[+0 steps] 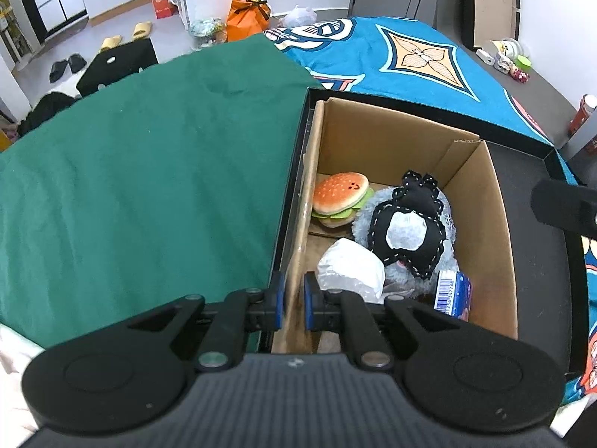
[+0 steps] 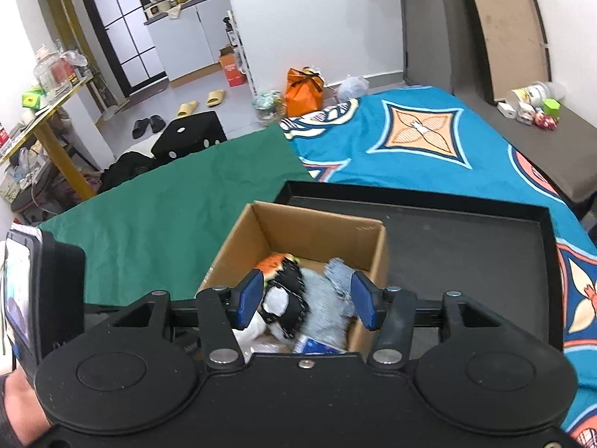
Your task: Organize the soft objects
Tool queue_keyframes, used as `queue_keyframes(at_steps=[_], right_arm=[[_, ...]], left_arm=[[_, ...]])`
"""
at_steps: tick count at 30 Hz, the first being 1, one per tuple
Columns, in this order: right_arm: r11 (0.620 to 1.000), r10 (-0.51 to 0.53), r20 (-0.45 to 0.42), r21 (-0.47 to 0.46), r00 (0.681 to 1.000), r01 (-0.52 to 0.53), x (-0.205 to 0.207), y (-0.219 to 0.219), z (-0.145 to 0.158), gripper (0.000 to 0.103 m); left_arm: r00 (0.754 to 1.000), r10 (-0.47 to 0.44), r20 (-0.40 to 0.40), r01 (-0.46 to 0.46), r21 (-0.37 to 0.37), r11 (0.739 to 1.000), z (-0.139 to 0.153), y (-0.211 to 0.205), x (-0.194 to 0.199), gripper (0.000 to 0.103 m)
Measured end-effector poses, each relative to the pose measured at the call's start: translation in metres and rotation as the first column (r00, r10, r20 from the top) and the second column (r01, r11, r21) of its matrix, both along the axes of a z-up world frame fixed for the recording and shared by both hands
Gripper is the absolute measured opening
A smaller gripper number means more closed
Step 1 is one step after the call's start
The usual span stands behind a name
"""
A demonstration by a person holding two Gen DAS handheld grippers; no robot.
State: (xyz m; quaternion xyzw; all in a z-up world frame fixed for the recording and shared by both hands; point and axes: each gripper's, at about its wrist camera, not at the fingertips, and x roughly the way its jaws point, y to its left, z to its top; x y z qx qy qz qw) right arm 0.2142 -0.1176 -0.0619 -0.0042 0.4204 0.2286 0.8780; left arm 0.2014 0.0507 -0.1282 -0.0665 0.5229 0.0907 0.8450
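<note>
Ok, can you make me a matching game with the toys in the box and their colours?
Things:
1. burger plush
2. stitched felt toy
3. fluffy plush
4. cardboard box

Colours:
A. grey
B. brown
C. orange bun, green lettuce
D. black with a white patch

Pairs: 1-C, 2-D, 3-A, 4-B

Both wrist views look steeply down, close, sharing the cardboard box [image 1: 481,201].
</note>
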Motion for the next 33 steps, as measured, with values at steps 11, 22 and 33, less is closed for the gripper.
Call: queue_keyframes(at_steps=[11,22,33], right_arm=[[0.998,-0.058,0.004,0.025,0.998,0.058,-0.008,-0.047,0.008,0.062],[0.991,-0.118,-0.019,0.063,0.993,0.119,-0.014,-0.083,0.009,0.087],[0.978,-0.185,-0.018,0.095,0.983,0.186,-0.03,-0.119,0.024,0.103]], left_arm=[[1.0,0.003,0.015,-0.005,0.089,0.996,0.014,-0.01,-0.003,0.036],[0.997,-0.039,0.059,0.03,0.142,0.989,0.056,-0.04,-0.018,0.075],[0.988,-0.11,0.105,0.094,0.147,0.985,0.104,-0.076,-0.035,0.095]])
